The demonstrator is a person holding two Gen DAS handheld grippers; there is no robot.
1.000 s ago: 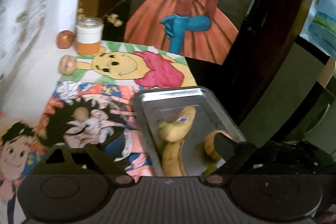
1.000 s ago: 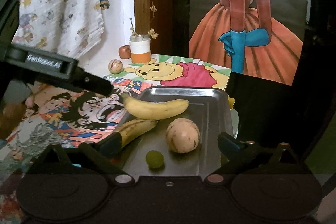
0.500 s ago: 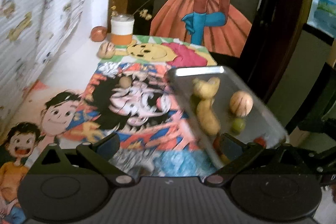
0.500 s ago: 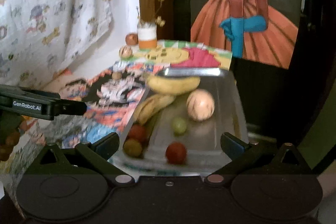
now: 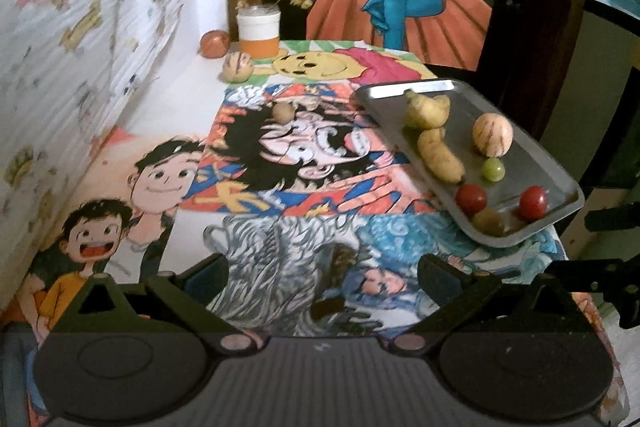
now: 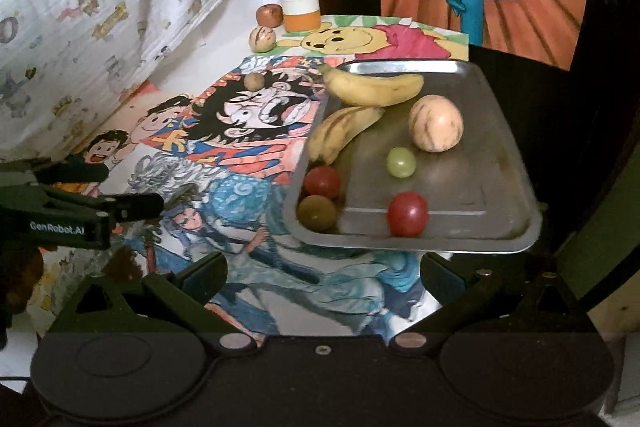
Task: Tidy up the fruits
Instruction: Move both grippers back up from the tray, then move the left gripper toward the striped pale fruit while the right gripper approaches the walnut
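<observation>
A steel tray [image 6: 460, 179] at the table's right edge holds two bananas [image 6: 372, 89], a pale striped melon [image 6: 435, 123], a green grape [image 6: 401, 162], red tomatoes [image 6: 407, 214] and a brownish one [image 6: 316, 213]. In the left wrist view the tray [image 5: 532, 163] lies to the right. Loose on the table are a small brown fruit [image 5: 283, 113], a second striped melon [image 5: 237, 67] and a reddish fruit [image 5: 215, 43]. My left gripper [image 5: 322, 279] is open over the drawings, holding nothing. My right gripper [image 6: 322, 269] stands open just short of the tray's near rim, holding nothing.
An orange and white jar [image 5: 258, 31] with dry twigs stands at the back by the wall. Cartoon drawings [image 5: 304, 163] cover the tabletop. A patterned cloth [image 5: 80, 67] hangs on the left. The left gripper's fingers [image 6: 132, 205] reach in at the left of the right wrist view.
Both grippers have drawn back from the tray, so its near fruits now show. The left gripper moved off the tray to the left, over the drawings. Nothing was picked up.
</observation>
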